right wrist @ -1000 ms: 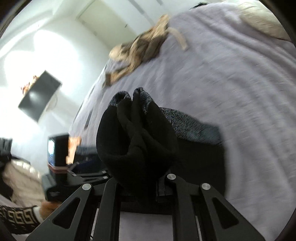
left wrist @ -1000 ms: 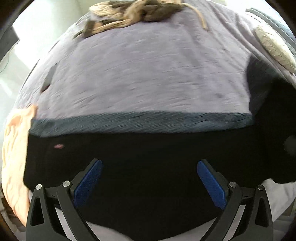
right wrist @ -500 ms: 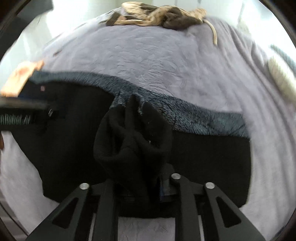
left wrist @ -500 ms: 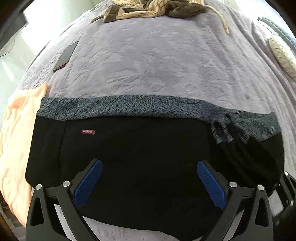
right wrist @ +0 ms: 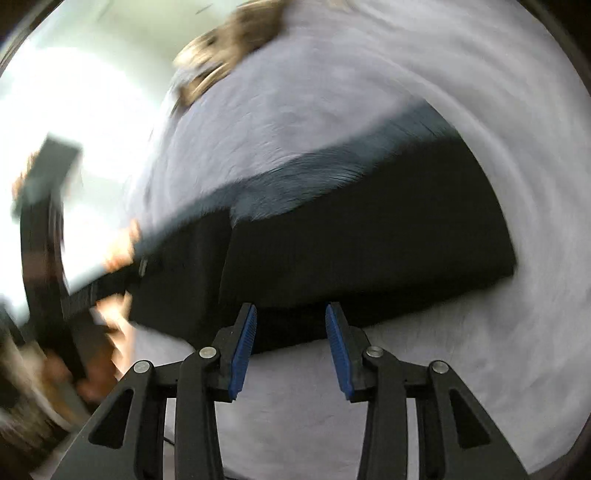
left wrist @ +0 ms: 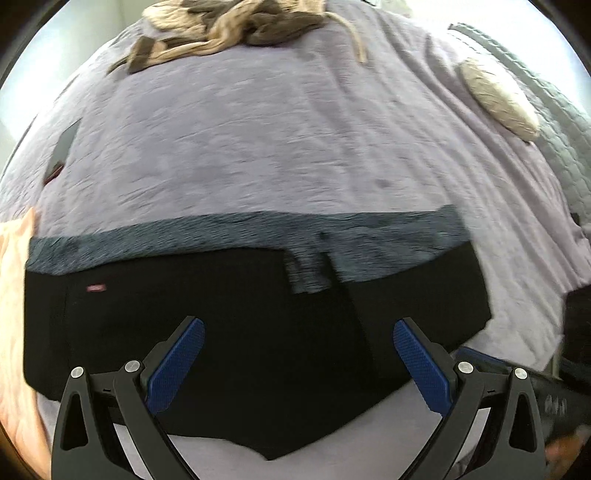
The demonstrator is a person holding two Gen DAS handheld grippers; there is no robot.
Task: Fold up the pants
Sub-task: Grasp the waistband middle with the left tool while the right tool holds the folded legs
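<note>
Black pants with a grey knit band along the far edge lie folded flat on the lilac bedspread. My left gripper hangs above them, open wide, with nothing between its blue pads. In the blurred right wrist view the same pants lie ahead of my right gripper. Its jaws are opening and stand apart, with only the pants' near edge seen behind the gap and no cloth pinched by the pads.
A tangle of brown and beige clothing lies at the bed's far end. A dark phone rests at the left, a peach garment at the near left edge, a woven cushion at the right. A hand shows left.
My right gripper let go of the bunched black cloth, which now lies flat over the pants; its jaws went from shut to apart. The left gripper stayed open above the pants.
</note>
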